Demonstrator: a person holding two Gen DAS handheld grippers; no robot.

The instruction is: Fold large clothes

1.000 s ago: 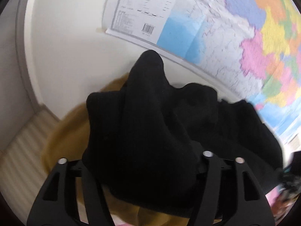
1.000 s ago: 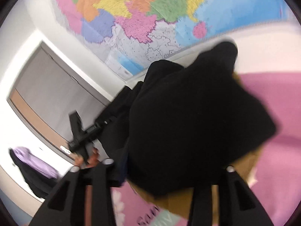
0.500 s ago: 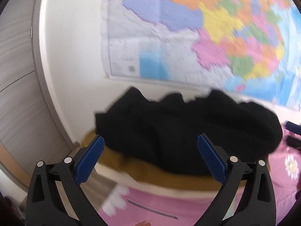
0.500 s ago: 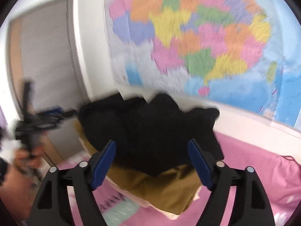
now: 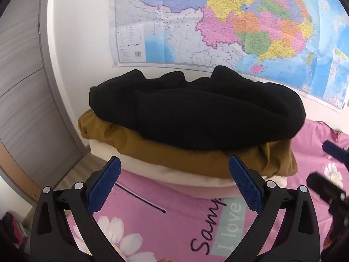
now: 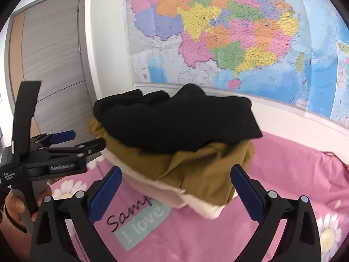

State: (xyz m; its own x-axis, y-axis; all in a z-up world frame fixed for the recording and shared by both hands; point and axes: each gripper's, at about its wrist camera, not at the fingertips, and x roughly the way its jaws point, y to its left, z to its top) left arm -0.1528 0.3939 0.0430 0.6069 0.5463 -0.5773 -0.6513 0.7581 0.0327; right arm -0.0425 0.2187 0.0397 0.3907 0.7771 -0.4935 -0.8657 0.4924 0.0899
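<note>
**Folded garments stacked against the wall, both grippers empty**

Nearest the lens, the left gripper (image 5: 174, 184) is being held with its blue-padded fingers (image 5: 104, 184) spread wide, nothing being gripped between them. The right gripper (image 6: 174, 193) is likewise being held wide apart and empty, its blue pads (image 6: 245, 191) being shown on either side of the pile. In the right wrist view the left gripper is also being seen from the side, at the left edge, its handle being grasped by a hand (image 6: 13, 209).

Beneath the fingers, a pink bedspread (image 5: 152, 224) printed with white daisies and the words "I love" is being shown. Just beyond the fingertips, a cream folded layer (image 5: 196, 182) is being borne by the bedspread; a mustard-brown garment (image 5: 170, 155) is being carried on it, and a black garment (image 5: 207, 113) is lying folded on top of the stack, apart from both grippers.

Farther back, a white wall is being covered by a large coloured map (image 5: 240, 21), and a grey door (image 6: 54, 54) is being seen to the left.
</note>
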